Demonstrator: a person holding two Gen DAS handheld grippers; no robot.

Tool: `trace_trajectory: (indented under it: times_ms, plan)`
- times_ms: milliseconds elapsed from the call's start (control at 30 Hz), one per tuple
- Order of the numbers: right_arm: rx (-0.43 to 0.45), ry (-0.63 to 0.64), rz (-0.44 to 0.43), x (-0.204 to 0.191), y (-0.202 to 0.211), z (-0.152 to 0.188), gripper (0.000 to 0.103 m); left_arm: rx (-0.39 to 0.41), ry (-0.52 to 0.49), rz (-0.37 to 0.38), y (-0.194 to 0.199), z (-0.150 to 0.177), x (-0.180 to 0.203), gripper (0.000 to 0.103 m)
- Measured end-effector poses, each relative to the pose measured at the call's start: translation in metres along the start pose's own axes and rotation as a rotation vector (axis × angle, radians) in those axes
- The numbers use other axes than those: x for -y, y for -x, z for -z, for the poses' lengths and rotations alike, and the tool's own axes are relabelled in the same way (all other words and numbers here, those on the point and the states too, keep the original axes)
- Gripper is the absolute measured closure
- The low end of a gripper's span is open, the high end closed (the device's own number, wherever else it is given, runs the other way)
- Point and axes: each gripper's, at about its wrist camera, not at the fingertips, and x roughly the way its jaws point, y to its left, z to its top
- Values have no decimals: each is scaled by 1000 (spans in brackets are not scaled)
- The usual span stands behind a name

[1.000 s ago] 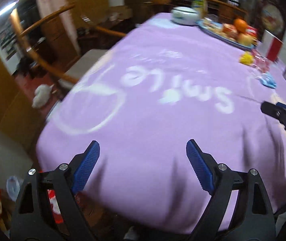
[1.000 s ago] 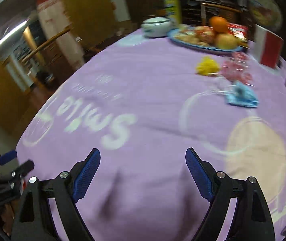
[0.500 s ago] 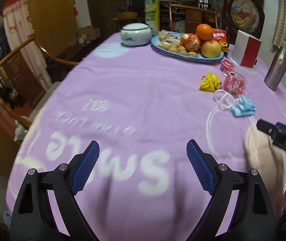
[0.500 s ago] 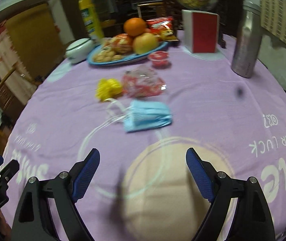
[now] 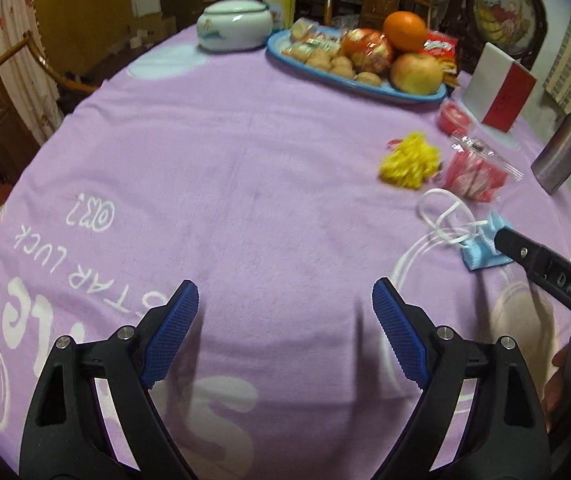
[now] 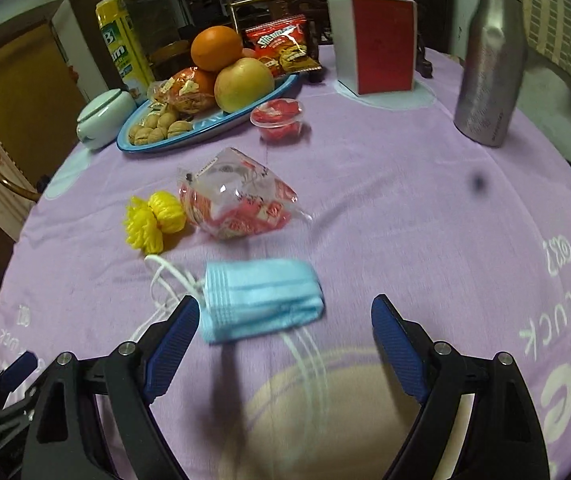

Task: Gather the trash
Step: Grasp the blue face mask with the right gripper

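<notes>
A folded blue face mask with white ear loops lies on the purple tablecloth, just ahead of my open right gripper and nearer its left finger. Behind the mask lie a clear bag of red wrappers, a yellow net ball and a small red cup. My left gripper is open over bare cloth, well left of the same mask, net ball and bag. Nothing is between either pair of fingers.
A blue fruit plate with an orange, an apple, nuts and snacks stands at the back, beside a white lidded bowl. A red-and-white box and a steel bottle stand at the back right. A wooden chair is at the left.
Both grippers have swung rightward across the table toward the trash. The mask, bag and net ball now sit much closer in the right wrist view. Both stayed open.
</notes>
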Motion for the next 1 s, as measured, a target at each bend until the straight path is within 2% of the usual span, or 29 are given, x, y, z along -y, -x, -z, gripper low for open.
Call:
trace_trajectory:
  times_ms: [100,233,300,333,367,433,467,500,733,800,900,1000]
  plan:
    - [-14,18,20,-6,-10,-3,16,34,19,31,8,0,-4,17]
    - [-40,25,50,-12,-25,-2,17,10,-8,60,6,2,3,17]
    - [-29,40,66,-15,-26,-1,25,5,-18,66,5,3,5,17]
    - [-23,47,63,-16,-25,-1,38,6,-20,68,5,3,6,17]
    - [-21,51,58,-17,-23,0,46,5,-21,72,5,3,7,17]
    - [-16,48,52,-15,-18,0,50,-2,-21,77,3,3,7,17]
    - [-14,40,33,-13,-13,0,59,-8,-21,79,1,3,7,17]
    - [-7,25,18,-10,-6,1,61,-14,-22,79,0,4,7,17]
    - [63,-63,-56,13,27,17,61,-7,-31,49,-5,6,8,17]
    - [92,-82,-54,20,32,20,61,2,-36,25,-6,6,8,17]
    - [83,-116,-72,32,31,21,61,-20,-15,-15,-4,3,3,17]
    - [65,-155,-111,44,30,21,61,-22,-3,7,5,-9,6,17]
